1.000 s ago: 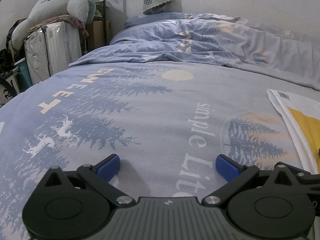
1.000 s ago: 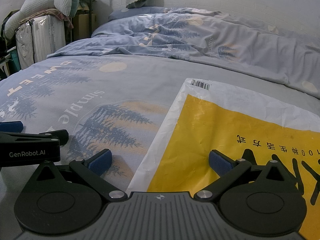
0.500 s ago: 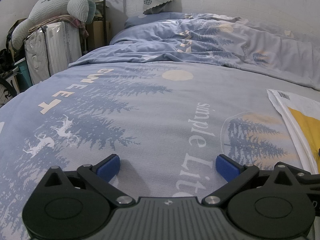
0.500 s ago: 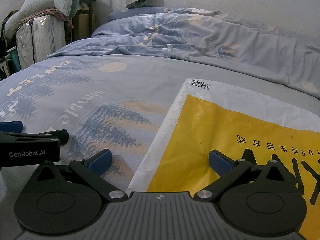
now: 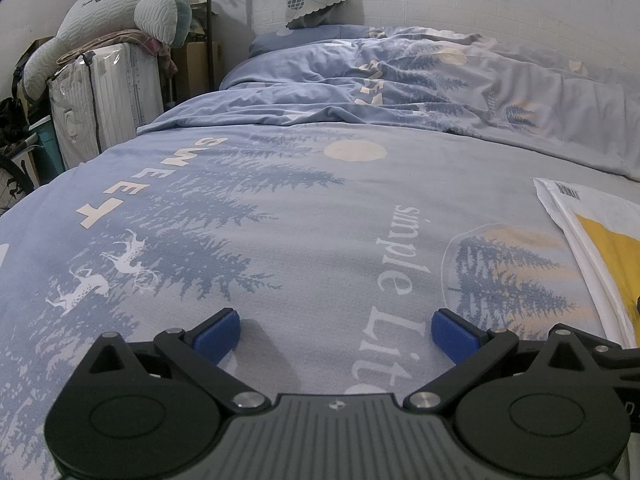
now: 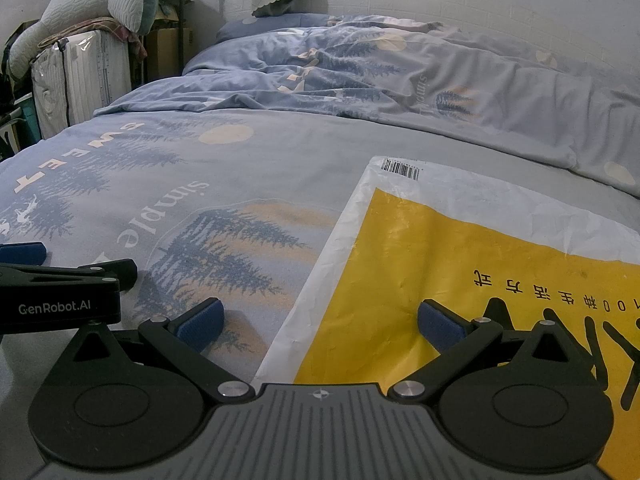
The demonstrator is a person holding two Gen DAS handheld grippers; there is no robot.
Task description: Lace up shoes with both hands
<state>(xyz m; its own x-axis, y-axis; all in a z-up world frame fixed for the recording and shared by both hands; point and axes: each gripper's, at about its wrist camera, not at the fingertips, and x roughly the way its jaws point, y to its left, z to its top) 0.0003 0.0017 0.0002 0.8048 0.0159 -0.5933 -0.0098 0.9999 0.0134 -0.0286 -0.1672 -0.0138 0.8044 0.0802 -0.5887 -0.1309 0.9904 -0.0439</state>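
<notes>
Bed (image 5: 304, 216) filled both views, blue tree-print sheet smooth, rumpled quilt (image 6: 400, 76) toward window. Suitcase (image 5: 104, 96) with plush toy (image 5: 120, 8) stood off left. Yellow-and-white plastic bag (image 6: 460, 264) lay flat on sheet, likely as work mat. Left hand-held gripper (image 5: 336, 332) low over bare sheet, jaws spread wide, nothing held. Right hand-held gripper (image 6: 320, 324) over bag edge, equally wide, empty. Shoe and laces absent from both views; lacing apparently not begun.
</notes>
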